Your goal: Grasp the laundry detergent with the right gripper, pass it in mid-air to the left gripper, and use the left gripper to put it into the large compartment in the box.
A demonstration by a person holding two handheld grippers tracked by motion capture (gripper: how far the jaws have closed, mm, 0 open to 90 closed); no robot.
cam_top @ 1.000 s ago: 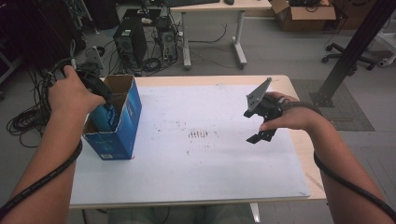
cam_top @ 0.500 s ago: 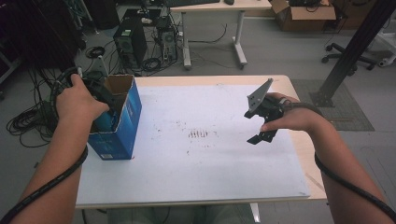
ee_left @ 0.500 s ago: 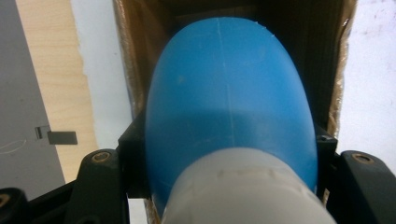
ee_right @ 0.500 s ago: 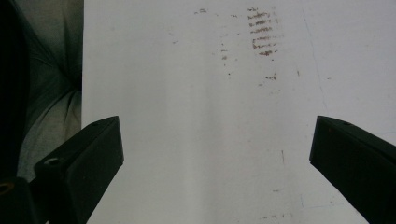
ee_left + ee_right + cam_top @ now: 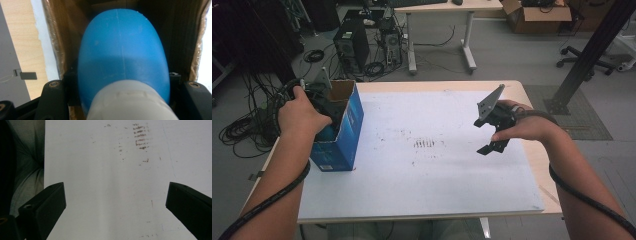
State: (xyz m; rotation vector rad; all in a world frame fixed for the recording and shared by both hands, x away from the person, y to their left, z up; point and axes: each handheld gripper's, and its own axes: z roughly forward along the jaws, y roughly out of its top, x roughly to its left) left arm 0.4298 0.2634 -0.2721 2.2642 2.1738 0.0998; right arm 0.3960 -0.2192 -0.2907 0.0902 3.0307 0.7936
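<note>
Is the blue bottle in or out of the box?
In. The left gripper view shows the blue bottle between the jaws, with the box's brown inner walls around it.

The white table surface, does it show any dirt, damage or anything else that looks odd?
Yes. The white table surface has a patch of short dark smudges near its middle, with small specks scattered around it. In the right gripper view the marks lie in rows like stripes. I see no spill or tear.
</note>
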